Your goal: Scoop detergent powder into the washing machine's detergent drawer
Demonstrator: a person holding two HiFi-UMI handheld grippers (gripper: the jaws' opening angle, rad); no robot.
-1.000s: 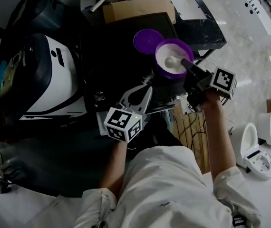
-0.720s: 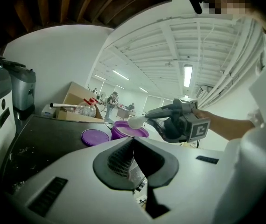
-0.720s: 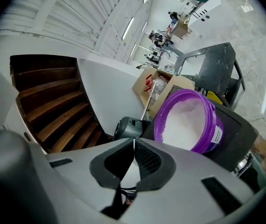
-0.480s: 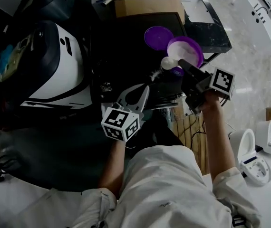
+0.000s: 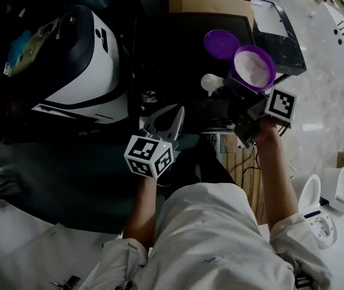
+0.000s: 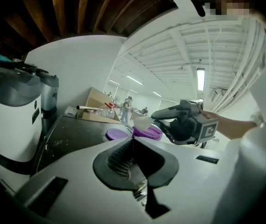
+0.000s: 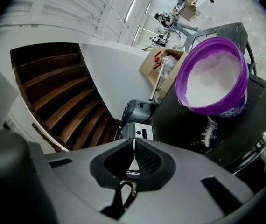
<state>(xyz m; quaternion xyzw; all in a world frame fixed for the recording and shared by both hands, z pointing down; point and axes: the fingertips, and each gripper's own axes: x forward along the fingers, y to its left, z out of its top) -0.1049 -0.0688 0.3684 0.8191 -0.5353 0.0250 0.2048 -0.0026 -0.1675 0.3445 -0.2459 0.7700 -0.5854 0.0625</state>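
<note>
Fingers shut on the scoop [image 5: 210, 82], the right gripper [image 5: 228, 84] has lifted it from the tub [image 5: 272, 77] to just beside it, probably loaded for the drawer; left gripper's [image 5: 175, 116] fingers closed, empty.

Found the powder tub [image 5: 254, 68] on the worktop [image 5: 172, 47] at the right, with the lid [image 5: 221, 43] just beside it, left and behind. Saw the scoop [image 5: 211, 82] left of the tub, a cardboard box [image 5: 208, 3] behind, a machine [image 5: 81, 59] at far left.
</note>
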